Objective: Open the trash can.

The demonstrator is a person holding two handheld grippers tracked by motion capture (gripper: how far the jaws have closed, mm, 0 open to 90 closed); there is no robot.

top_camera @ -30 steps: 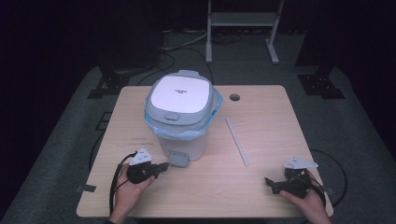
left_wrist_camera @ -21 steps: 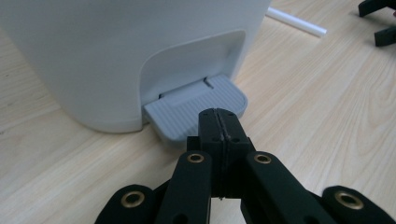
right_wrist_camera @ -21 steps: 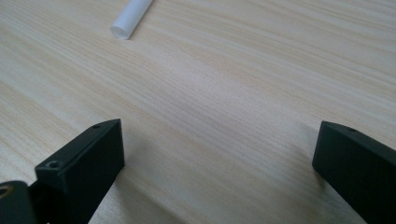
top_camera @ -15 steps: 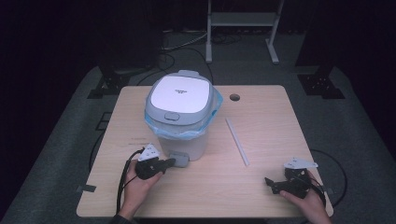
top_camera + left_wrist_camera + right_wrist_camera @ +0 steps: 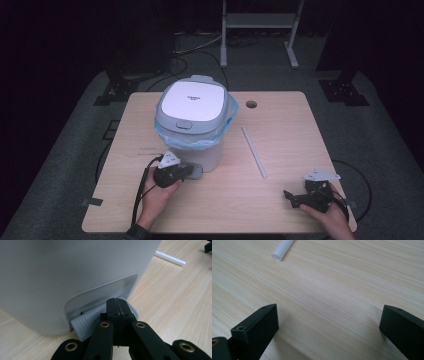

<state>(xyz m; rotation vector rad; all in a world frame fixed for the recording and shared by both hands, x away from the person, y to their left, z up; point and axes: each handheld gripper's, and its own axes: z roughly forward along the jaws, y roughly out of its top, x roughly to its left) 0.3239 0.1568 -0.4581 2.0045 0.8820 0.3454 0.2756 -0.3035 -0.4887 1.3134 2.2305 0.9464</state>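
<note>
**Pedal bin and the clenched left gripper at its foot lever**

Pedal bin (image 5: pixel 192 122), a white plastic one with a grey-rimmed flat lid and a light blue liner bag folded out under the rim, stands on the left half of the pale wooden tabletop (image 5: pixel 280 200), closer to the far edge than to the near one. At the base of its near side we see a small grey ribbed foot pedal (image 5: pixel 82 325) sticking out from a rounded recess in the wall.

Our left gripper (image 5: pixel 117 307) lies low on the tabletop just in front of the bin, held in the left hand (image 5: pixel 157 192). Its two black jaws are clenched flat against each other with nothing between them, and their tips sit right at the pedal, over its grey surface; we cannot tell whether they press on it.

Our right gripper (image 5: pixel 292 197) rests near the near right corner of the tabletop, well apart from the bin, in the right hand (image 5: pixel 327 215). Its jaws are released and stand wide, with bare wood between them.

A thin white plastic tube (image 5: pixel 254 159) lies on the tabletop to the right of the bin, running from the middle towards the near edge, between the bin and the right gripper. In the right gripper view its open end (image 5: pixel 277 256) shows ahead of the jaws.
</note>
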